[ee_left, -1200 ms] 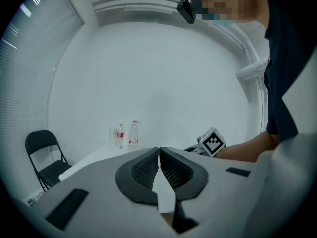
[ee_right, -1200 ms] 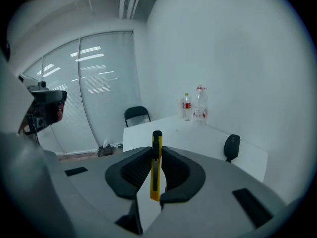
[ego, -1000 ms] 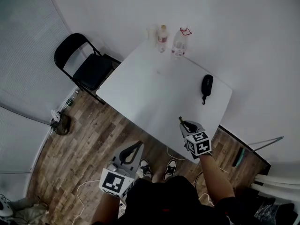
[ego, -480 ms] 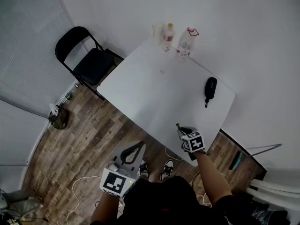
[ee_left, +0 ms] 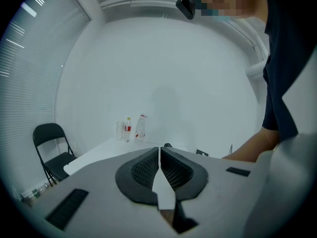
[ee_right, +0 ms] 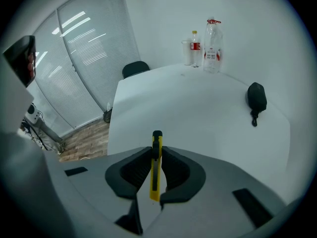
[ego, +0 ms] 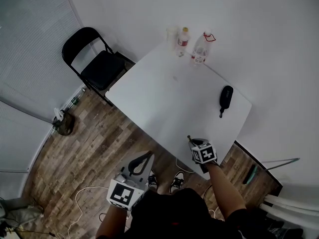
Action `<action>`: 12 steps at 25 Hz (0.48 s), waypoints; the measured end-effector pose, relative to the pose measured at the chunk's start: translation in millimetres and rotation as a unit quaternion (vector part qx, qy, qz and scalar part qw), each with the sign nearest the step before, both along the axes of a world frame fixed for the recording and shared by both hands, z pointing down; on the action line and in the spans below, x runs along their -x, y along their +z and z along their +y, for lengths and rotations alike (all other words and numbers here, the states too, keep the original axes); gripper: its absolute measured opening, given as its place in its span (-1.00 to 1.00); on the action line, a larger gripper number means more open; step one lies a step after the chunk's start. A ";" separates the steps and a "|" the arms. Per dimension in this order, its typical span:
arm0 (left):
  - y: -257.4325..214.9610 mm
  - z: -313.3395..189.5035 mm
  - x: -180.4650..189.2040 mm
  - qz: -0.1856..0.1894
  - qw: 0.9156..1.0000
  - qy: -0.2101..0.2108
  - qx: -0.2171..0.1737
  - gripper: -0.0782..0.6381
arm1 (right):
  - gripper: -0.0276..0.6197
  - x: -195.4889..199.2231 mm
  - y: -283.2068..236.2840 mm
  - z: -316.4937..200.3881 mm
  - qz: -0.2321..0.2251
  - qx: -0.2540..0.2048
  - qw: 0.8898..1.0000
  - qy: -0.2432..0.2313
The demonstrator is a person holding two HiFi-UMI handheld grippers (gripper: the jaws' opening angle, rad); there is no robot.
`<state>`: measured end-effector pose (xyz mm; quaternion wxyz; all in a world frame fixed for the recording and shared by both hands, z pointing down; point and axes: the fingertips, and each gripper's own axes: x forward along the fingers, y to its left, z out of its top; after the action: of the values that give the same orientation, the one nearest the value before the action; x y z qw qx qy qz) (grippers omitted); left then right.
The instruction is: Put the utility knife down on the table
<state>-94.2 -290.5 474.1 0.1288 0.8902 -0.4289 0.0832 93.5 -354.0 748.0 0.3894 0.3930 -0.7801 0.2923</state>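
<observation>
Utility knife [ee_right: 155, 168] was clamped in your right hand-held gripper [ee_right: 156, 151], long axis pointing ahead over the counter's [ee_right: 198, 108] near edge.

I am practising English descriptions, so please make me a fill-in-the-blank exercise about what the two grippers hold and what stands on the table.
1. The right gripper is shut on a ____ utility knife.
2. The left gripper holds ____.
3. At the far corner of the table stand ____ bottles beside a cup.
Missing words: yellow; nothing; two.
</observation>
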 end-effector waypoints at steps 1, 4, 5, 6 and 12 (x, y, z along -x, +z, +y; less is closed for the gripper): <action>0.4 -0.2 1.0 -0.001 1.000 -0.002 0.000 -0.70 | -0.69 0.0 1.2 0.5 0.000 0.003 1.000 -0.002; 0.5 0.1 3.0 0.002 1.000 -0.009 0.006 -0.70 | -0.69 0.3 4.6 2.4 0.005 0.007 1.000 -0.009; -0.2 0.2 2.9 0.006 1.000 -0.011 0.008 -0.70 | -0.69 0.6 6.0 3.3 0.006 0.008 1.000 -0.011; -0.2 0.6 3.0 0.008 1.000 -0.012 0.009 -0.70 | -0.69 0.9 7.5 3.8 0.007 0.009 1.000 -0.010; 1.0 5.4 5.8 0.001 1.000 -0.011 0.003 -0.70 | -0.68 0.4 11.4 5.7 0.008 0.014 1.000 -0.006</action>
<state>-100.0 -285.2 475.1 0.1328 0.8850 -0.4386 0.0824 93.2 -348.3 759.4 0.4027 0.3849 -0.7753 0.2977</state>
